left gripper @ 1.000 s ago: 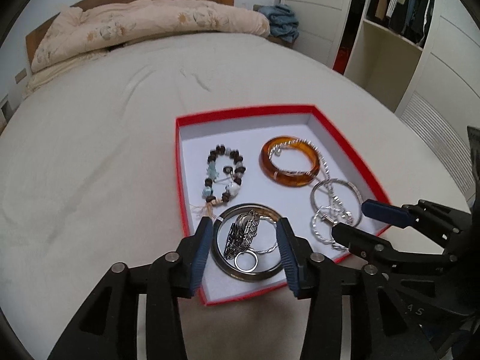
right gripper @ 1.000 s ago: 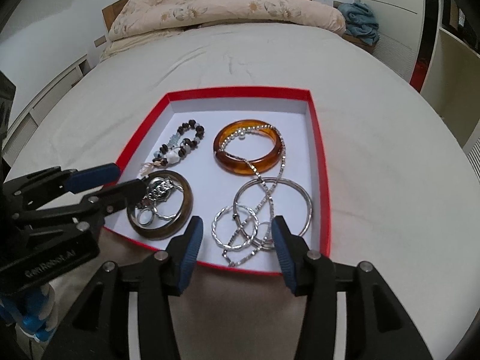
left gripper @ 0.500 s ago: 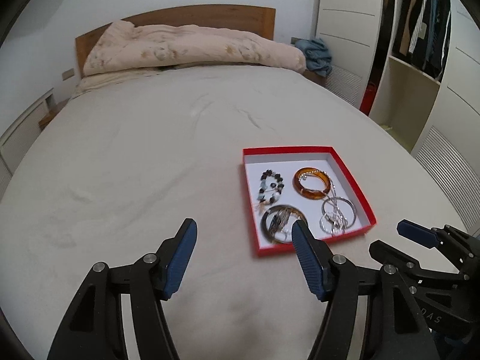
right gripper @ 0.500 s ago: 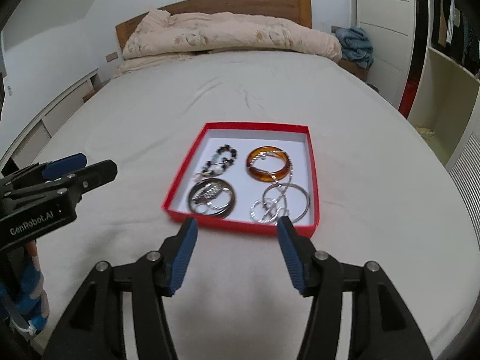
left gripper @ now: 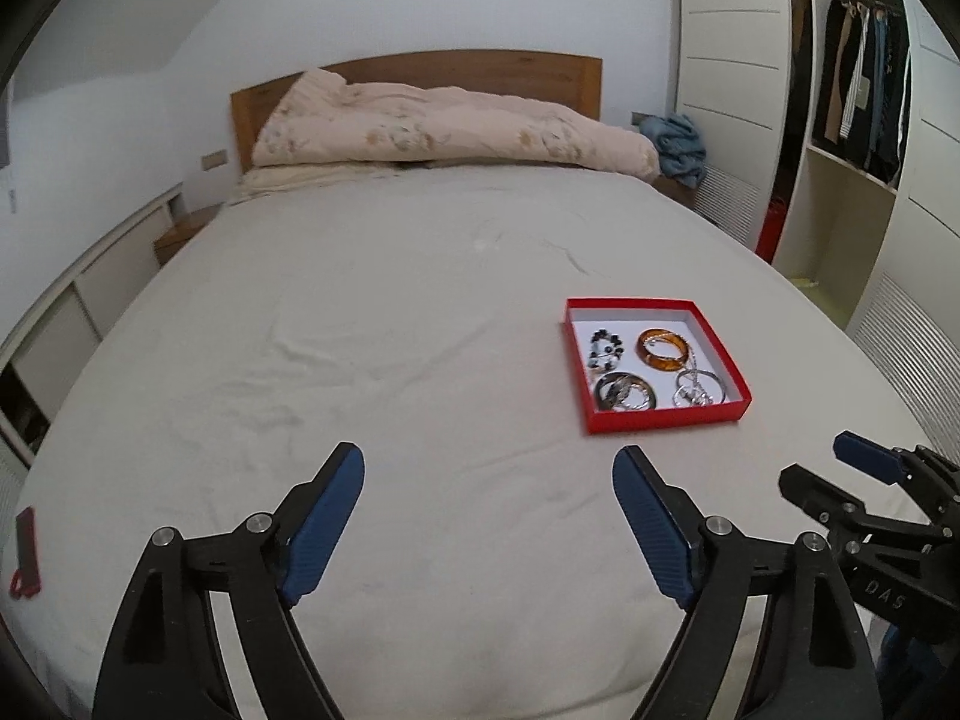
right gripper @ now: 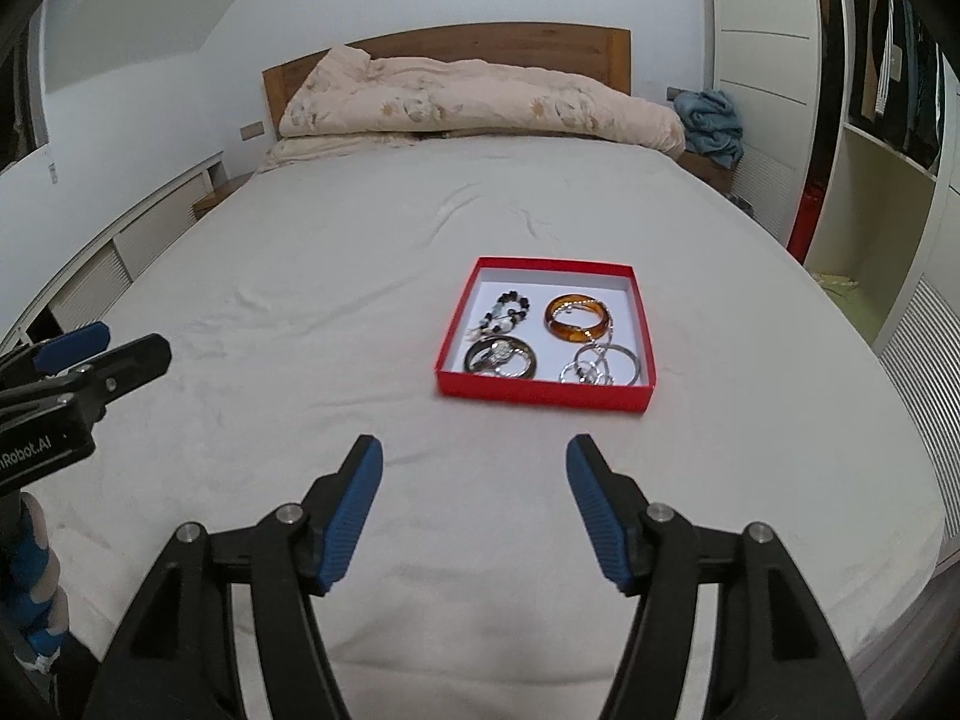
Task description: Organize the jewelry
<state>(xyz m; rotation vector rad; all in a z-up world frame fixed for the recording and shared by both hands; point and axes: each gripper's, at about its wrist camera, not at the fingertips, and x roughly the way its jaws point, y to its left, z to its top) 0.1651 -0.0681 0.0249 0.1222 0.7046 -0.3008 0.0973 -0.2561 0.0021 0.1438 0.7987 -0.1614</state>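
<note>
A red tray with a white floor lies on the bed; it also shows in the left wrist view. In it lie a dark beaded bracelet, an amber bangle, a dark bangle with silver pieces inside it, and silver hoops with a chain. My left gripper is open and empty, well short of the tray and to its left. My right gripper is open and empty, in front of the tray.
The grey bed sheet spreads all around the tray. A rolled beige quilt lies by the wooden headboard. A wardrobe with hanging clothes stands on the right. A small red object lies at the bed's left edge.
Both grippers have drawn back and up from the tray, which now looks small and far. Both have opened wider. The jewelry has not moved.
</note>
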